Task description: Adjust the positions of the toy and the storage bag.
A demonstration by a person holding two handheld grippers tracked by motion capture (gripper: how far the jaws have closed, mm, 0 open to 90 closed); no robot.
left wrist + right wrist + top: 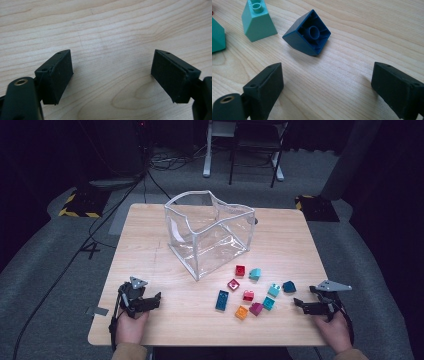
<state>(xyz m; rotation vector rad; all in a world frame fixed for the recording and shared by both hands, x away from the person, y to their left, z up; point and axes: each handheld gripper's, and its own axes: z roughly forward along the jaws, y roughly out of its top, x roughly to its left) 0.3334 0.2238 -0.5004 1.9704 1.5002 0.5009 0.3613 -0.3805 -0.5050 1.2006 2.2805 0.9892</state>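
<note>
The right gripper [306, 304] rests low at the near right of the table [150, 250], its jaws spread wide with nothing between them; just ahead of it, in the right gripper view, lies the dark blue brick [308, 33], tipped on its side so its hollow underside faces the camera, a little left of the line between the jaws and not touching either; in the high view that same dark blue brick [289, 286] is the nearest piece of the scattered cluster to this gripper, so the right hand [334, 330] looks the better placed to take it, likely after a short push forward and a slight swing toward the cluster; a pale teal sloped brick [257, 21] stands upright just beyond it; the left gripper [150, 301] sits at the near left, jaws likewise spread over bare wood, well apart from the bricks; the clear plastic bin [210, 232] stands near the far middle of the table, apparently empty.
</note>
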